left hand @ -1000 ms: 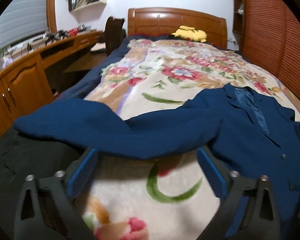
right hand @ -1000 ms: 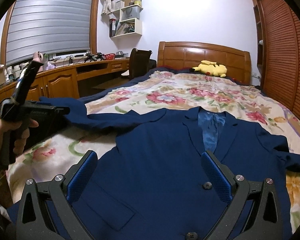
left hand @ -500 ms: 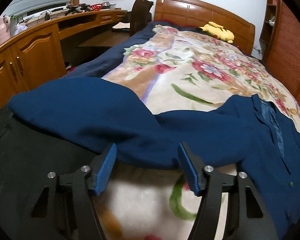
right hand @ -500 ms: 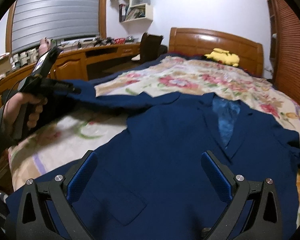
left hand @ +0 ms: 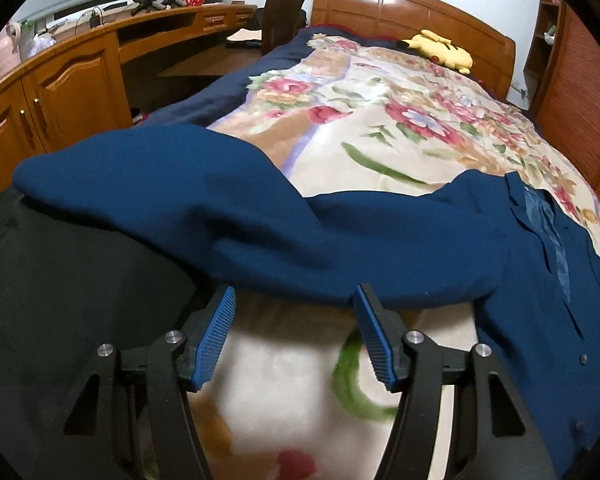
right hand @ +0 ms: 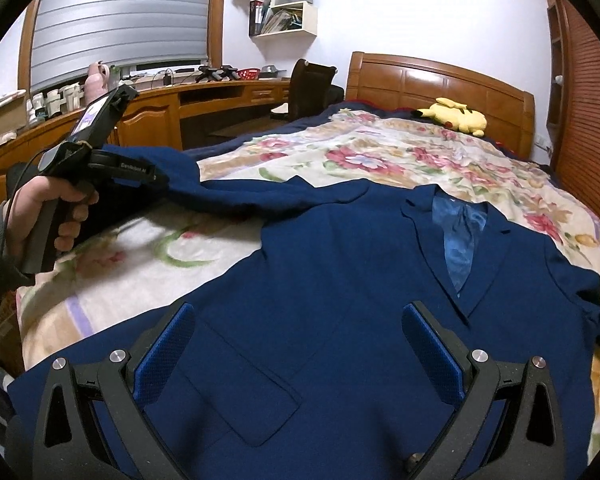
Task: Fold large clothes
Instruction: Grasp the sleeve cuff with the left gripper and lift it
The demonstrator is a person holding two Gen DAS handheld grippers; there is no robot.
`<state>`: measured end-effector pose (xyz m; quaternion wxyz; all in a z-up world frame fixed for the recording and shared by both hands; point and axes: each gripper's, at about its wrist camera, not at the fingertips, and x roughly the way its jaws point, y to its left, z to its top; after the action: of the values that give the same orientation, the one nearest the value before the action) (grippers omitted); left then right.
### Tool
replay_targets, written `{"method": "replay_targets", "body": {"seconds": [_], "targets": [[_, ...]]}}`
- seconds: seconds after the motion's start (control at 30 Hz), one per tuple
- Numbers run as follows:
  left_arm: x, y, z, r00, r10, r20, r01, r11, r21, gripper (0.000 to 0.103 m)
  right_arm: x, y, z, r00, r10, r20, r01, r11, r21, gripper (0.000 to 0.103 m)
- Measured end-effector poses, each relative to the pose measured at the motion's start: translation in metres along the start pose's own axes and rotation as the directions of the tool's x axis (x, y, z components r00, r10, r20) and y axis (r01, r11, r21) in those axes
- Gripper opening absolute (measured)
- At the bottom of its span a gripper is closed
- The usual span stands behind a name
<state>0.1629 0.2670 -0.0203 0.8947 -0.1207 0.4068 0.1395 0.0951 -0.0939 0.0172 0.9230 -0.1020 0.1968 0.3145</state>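
Note:
A navy blue blazer [right hand: 340, 280] lies face up on the floral blanket [right hand: 380, 152], collar toward the headboard. Its sleeve [left hand: 160, 184] stretches left across the bed's edge and over a black cloth [left hand: 60, 300]. My left gripper [left hand: 294, 292] points down at the sleeve's near hem, with its blue pads [left hand: 216, 336] half apart. The hem lies at the fingertips and nothing is pinched. In the right wrist view a hand [right hand: 40, 212] holds that left gripper [right hand: 156, 178] at the sleeve. My right gripper [right hand: 298, 312] hangs open over the blazer's front, near the pocket flap [right hand: 240, 392].
A yellow plush toy [right hand: 456, 114] lies by the wooden headboard [right hand: 440, 84]. A long wooden desk [left hand: 68, 80] and a dark chair [right hand: 312, 88] run along the bed's left side. Slatted wardrobe doors [right hand: 592, 100] stand close on the right.
The left gripper's jaws narrowed and it dipped down closer to the sleeve's hem. The right gripper stayed over the blazer's front, turning slightly.

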Motion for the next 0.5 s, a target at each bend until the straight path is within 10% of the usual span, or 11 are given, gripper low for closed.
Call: {"method": "replay_targets", "body": {"seconds": [0.33,0.5], "targets": [[0.014,0.008,0.026,0.996,0.084,-0.018,-0.085,0.996,-0.041,0.048,-0.001,-0.001,-0.001,1.0,0.006,-0.002,-0.006,1.0,-0.001,0.103],[0.023,0.013,0.024,0.994,0.097,-0.057,-0.1,0.994,-0.05,0.014,0.0,-0.002,-0.001,1.0,0.012,-0.005,-0.012,1.0,0.001,0.103]]}}
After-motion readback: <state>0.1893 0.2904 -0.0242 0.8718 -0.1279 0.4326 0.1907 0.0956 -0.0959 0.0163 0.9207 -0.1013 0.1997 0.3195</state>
